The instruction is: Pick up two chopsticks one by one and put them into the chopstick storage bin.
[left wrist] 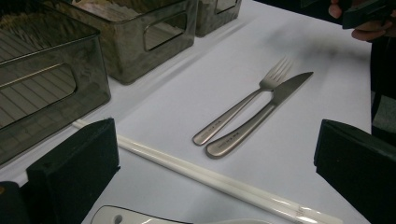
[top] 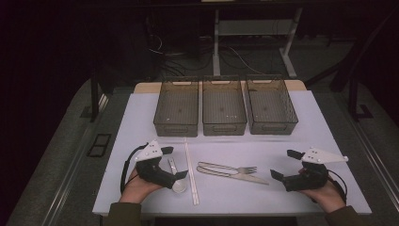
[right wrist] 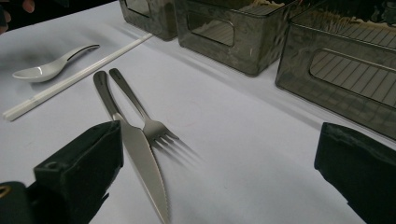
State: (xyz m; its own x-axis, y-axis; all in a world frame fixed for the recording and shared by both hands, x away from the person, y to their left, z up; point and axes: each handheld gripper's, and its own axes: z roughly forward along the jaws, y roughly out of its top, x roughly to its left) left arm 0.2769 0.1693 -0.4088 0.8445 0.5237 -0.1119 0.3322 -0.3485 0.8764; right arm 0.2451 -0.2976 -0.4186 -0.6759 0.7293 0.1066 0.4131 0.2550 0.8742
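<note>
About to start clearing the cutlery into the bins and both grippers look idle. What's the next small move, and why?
Probably ease the right gripper forward and down over the knife. Its jaws stand open with nothing between them, and the knife blade lies just by its left jaw, beside the fork. The three bins behind look empty. The left gripper is open too, near the spoon.

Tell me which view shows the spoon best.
The right gripper view: the whole white spoon lies in sight beside the chopsticks. The high view has the left gripper hiding part of it; the left gripper view catches just its handle at the bottom edge.
</note>
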